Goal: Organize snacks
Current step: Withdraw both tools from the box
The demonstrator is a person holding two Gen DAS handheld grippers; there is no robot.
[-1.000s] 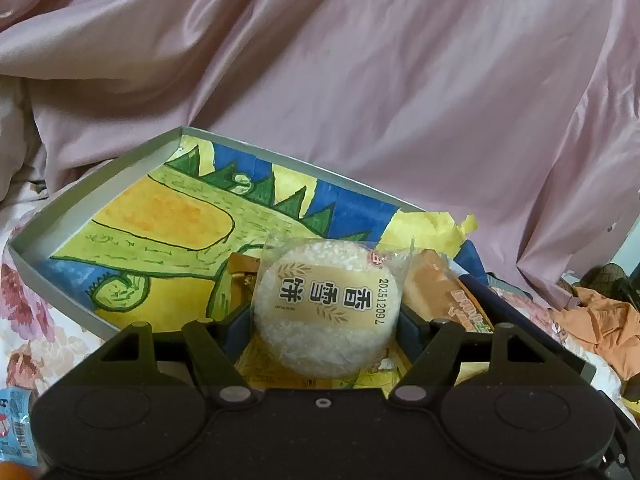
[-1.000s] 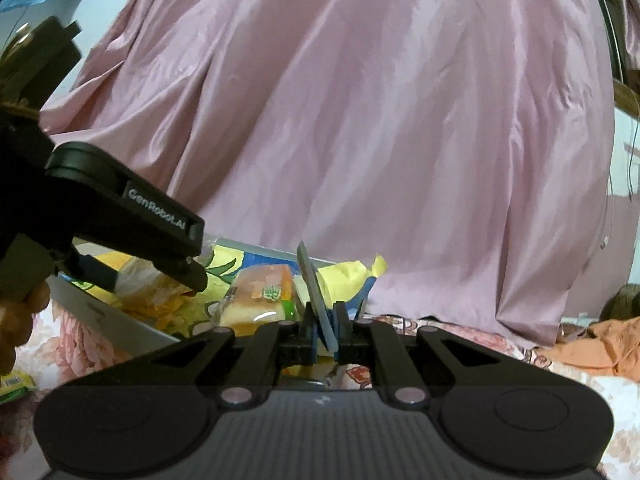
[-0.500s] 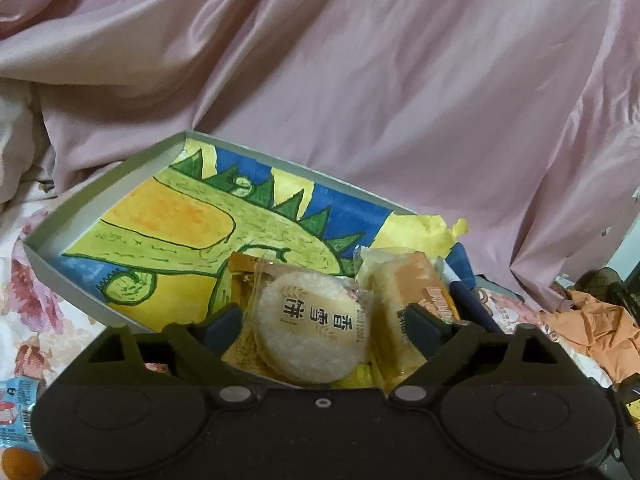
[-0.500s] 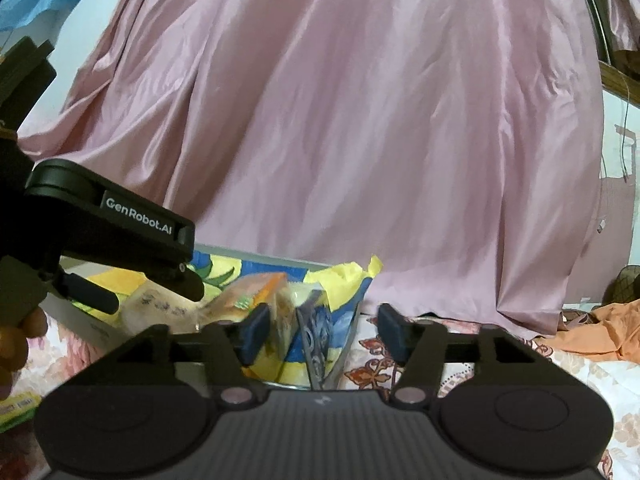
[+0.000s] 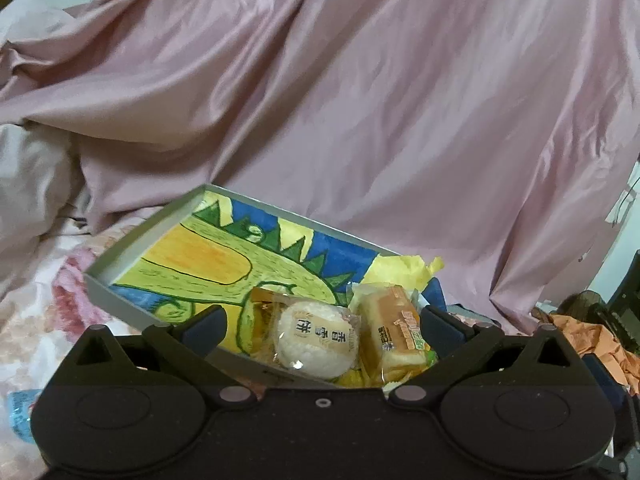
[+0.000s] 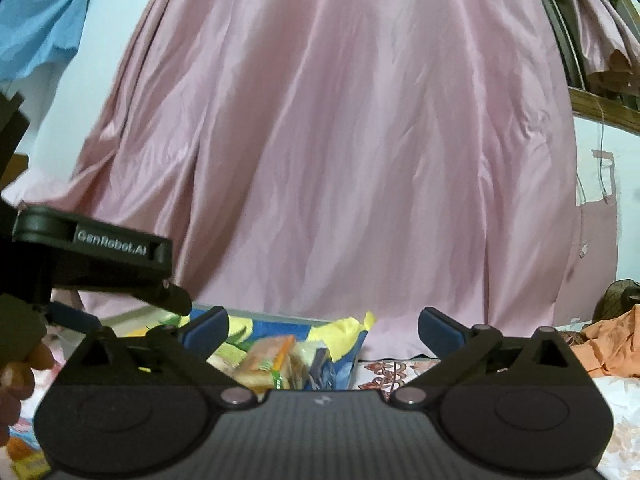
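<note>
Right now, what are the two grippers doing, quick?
Left gripper: open, jaws just widened, holding nothing; rice cake lies in box.
Right gripper: open, just widened, empty.

A: What filled the back of the room?

B: A pink satin drape (image 6: pixel 340 140), creased in long folds, from nine o'clock across to three o'clock. Pale wall (image 6: pixel 108 40) showed at eleven o'clock with a blue cloth (image 6: pixel 36 32) hung on it.

A: And lower down?

B: A floral bedsheet (image 5: pixel 44 312) lay at eight o'clock, orange fabric (image 6: pixel 612 344) bunched at four o'clock. A wooden rail (image 6: pixel 600 108) crossed at two o'clock.
</note>
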